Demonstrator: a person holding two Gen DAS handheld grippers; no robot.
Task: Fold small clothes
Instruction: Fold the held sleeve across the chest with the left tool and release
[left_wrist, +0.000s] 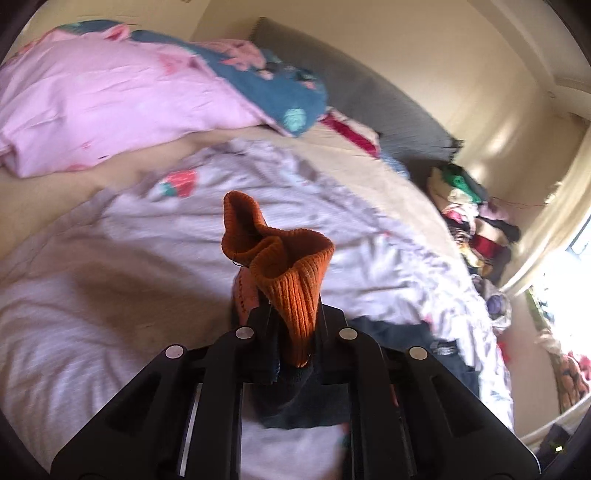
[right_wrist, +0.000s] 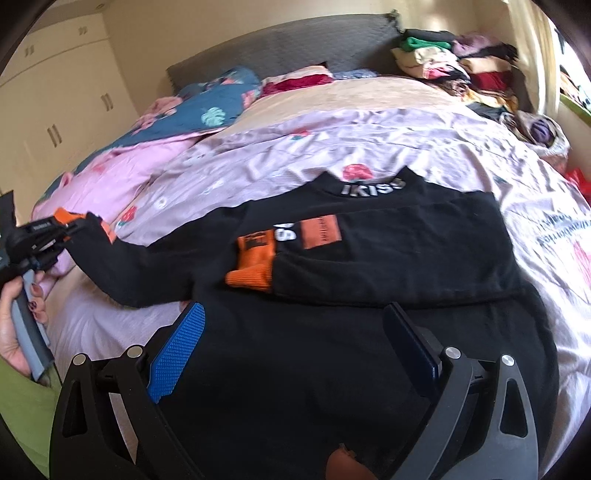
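black sweatshirt (right_wrist: 369, 251) lay collar-far, sleeve stretched left | left gripper (left_wrist: 291, 332) clamped orange cuff (left_wrist: 291, 273), fingertips hidden | right gripper (right_wrist: 295, 332) agape, empty

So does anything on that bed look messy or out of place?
The black sweater lies only half folded: one sleeve is tucked across its chest, the other is stretched off to the side, its orange cuff pinched in the left gripper.

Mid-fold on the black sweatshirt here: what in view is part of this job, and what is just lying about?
In the job:
black sweatshirt
its orange cuff, pinched in the left gripper
right gripper, open over the hem

Lying about:
lilac sheet
pink duvet
clothes pile beside the headboard
wardrobe
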